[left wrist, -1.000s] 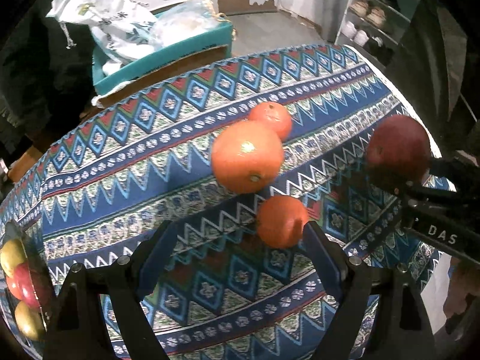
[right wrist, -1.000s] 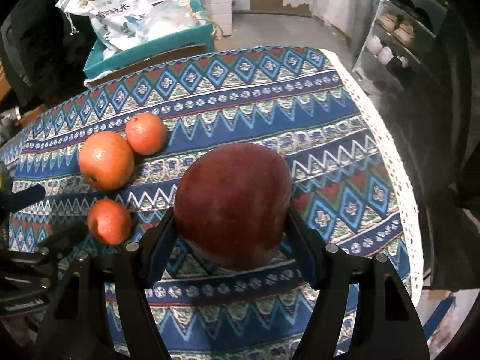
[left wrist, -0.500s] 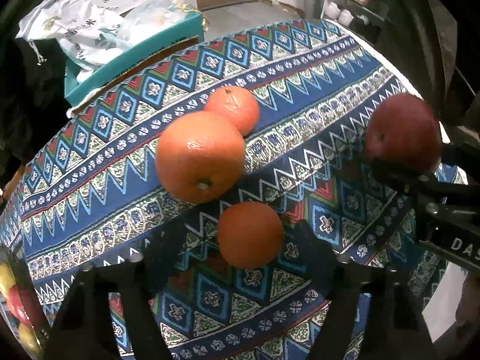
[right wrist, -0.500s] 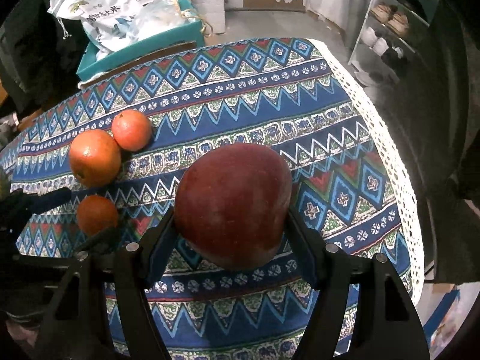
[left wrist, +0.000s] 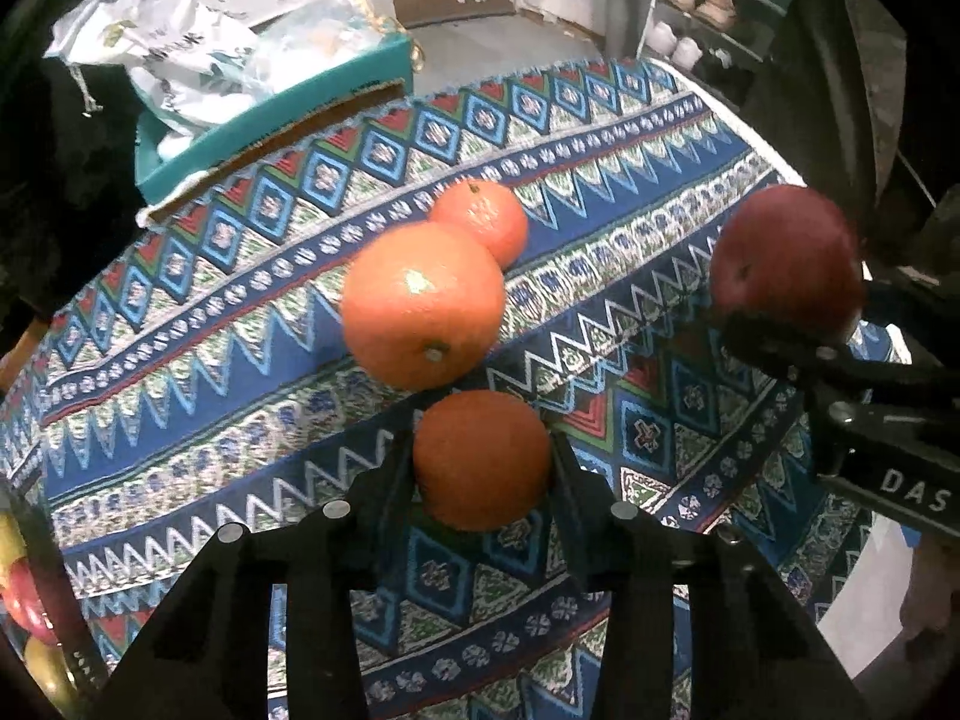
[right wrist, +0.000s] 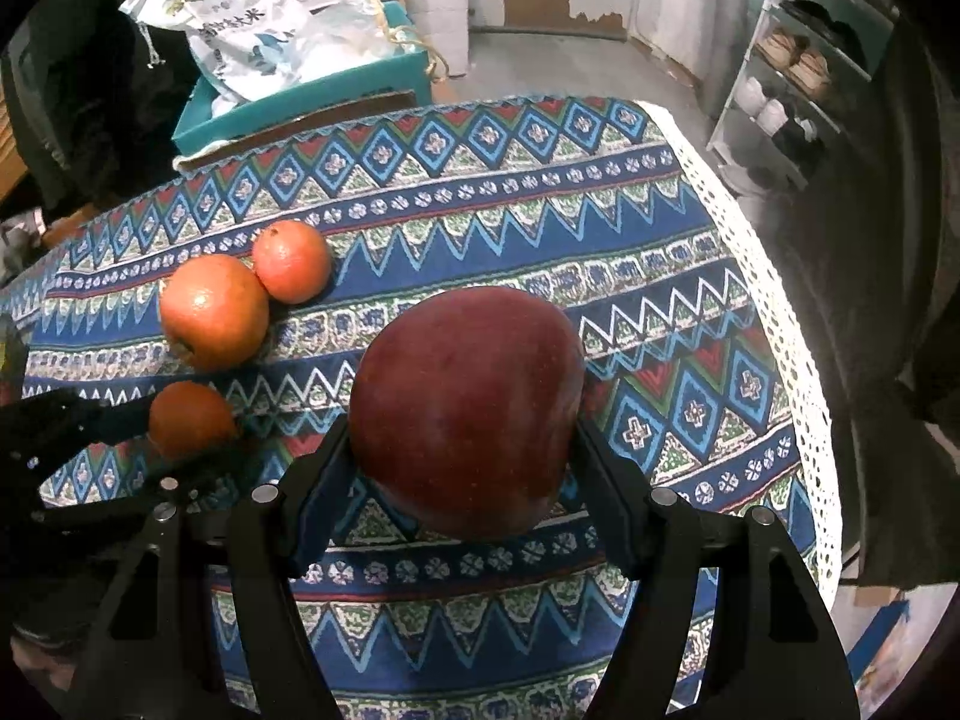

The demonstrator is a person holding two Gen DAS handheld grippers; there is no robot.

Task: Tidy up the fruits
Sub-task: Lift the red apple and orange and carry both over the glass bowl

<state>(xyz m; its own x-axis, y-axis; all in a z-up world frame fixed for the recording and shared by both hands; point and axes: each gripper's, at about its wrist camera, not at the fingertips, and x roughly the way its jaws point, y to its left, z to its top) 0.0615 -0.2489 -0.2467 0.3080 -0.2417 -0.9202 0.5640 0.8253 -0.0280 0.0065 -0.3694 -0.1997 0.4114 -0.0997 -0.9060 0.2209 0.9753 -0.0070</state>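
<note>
My left gripper (left wrist: 482, 468) is shut on a small orange (left wrist: 482, 459), which also shows in the right wrist view (right wrist: 191, 418). A large orange (left wrist: 423, 306) and a second small orange (left wrist: 482, 221) lie touching each other just beyond it on the patterned tablecloth (left wrist: 240, 312). My right gripper (right wrist: 465, 450) is shut on a dark red apple (right wrist: 468, 408) and holds it above the cloth; the apple shows at the right of the left wrist view (left wrist: 786, 264).
A bowl with yellow and red fruit (left wrist: 30, 606) sits at the left edge. A teal box (right wrist: 312, 96) with white bags stands behind the table. The table's lace edge (right wrist: 780, 312) runs on the right, with a shoe rack (right wrist: 792, 72) beyond.
My left gripper moved forward around the small orange and closed on it. The right gripper kept holding the apple and barely moved.
</note>
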